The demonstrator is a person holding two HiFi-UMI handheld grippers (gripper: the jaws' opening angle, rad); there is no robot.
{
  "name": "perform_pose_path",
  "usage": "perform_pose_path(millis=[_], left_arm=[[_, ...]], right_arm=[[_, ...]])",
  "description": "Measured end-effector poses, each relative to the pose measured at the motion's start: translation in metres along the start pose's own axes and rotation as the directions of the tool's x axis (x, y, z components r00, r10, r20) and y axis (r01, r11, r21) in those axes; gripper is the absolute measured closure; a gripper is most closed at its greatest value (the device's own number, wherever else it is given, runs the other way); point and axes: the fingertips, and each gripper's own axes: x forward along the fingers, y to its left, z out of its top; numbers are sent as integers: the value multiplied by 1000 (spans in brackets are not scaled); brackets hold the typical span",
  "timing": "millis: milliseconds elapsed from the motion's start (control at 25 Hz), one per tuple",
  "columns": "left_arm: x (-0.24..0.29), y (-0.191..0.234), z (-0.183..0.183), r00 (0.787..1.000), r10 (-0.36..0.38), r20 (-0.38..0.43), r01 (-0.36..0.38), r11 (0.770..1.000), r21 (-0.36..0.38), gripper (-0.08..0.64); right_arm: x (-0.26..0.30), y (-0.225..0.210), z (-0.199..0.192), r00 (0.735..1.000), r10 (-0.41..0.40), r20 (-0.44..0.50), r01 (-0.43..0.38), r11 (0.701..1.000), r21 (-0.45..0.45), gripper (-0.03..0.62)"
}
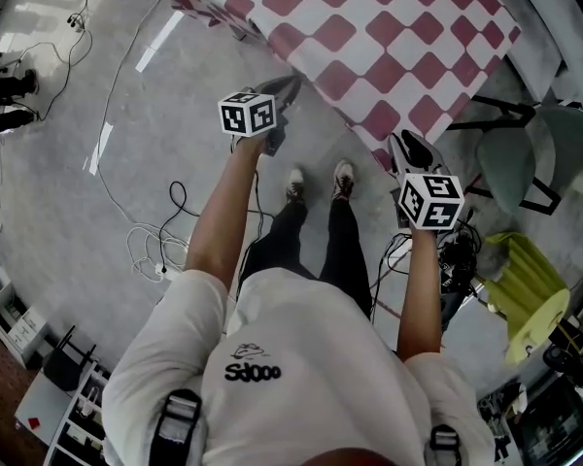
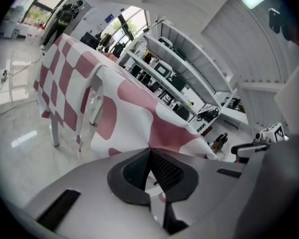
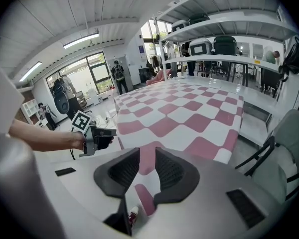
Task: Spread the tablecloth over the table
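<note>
A red-and-white checked tablecloth (image 1: 369,37) covers the table at the top of the head view, and its near edge hangs down. My left gripper (image 1: 290,85) is at that hanging edge, on the left. In the left gripper view its jaws (image 2: 149,152) meet at the tips, shut on the tablecloth (image 2: 129,113), which rises straight from them. My right gripper (image 1: 408,144) is at the cloth's near right corner. In the right gripper view its jaws (image 3: 147,151) stand apart and open, and a smooth strip of the tablecloth (image 3: 189,108) shows between them.
A grey-green chair (image 1: 544,153) stands right of the table, with a yellow-green seat (image 1: 530,280) nearer me. Cables (image 1: 160,250) trail over the floor at left. My shoes (image 1: 316,183) are just short of the cloth's edge. Shelves (image 3: 229,39) run behind the table.
</note>
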Motion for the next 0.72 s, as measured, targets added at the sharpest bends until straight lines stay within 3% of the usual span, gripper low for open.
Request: perform_pose_path(millis=[160, 280, 440, 640, 680, 720], left_arm=[[-26, 11, -9, 987, 142, -70, -134, 985, 111, 534], [-36, 26, -16, 959, 259, -119, -232, 953, 197, 532], [-20, 42, -23, 932, 312, -182, -248, 919, 306, 532], [4, 52, -25, 921, 340, -190, -281, 918, 279, 531], [5, 54, -29, 918, 344, -197, -286, 919, 271, 504], [3, 56, -33, 916, 345, -204, -288, 921, 264, 400]], right_arm=[[-1, 11, 6, 1000, 14, 4, -14, 1000, -8, 476], [-1, 19, 13, 1000, 24, 11, -24, 999, -22, 477], [-4, 26, 22, 999, 27, 27, -26, 998, -50, 477], [-10, 12, 13, 1000, -8, 27, 10, 999, -40, 476], [-11, 9, 10, 1000, -17, 27, 18, 999, -35, 477], [-14, 7, 7, 999, -24, 27, 25, 999, -29, 477]])
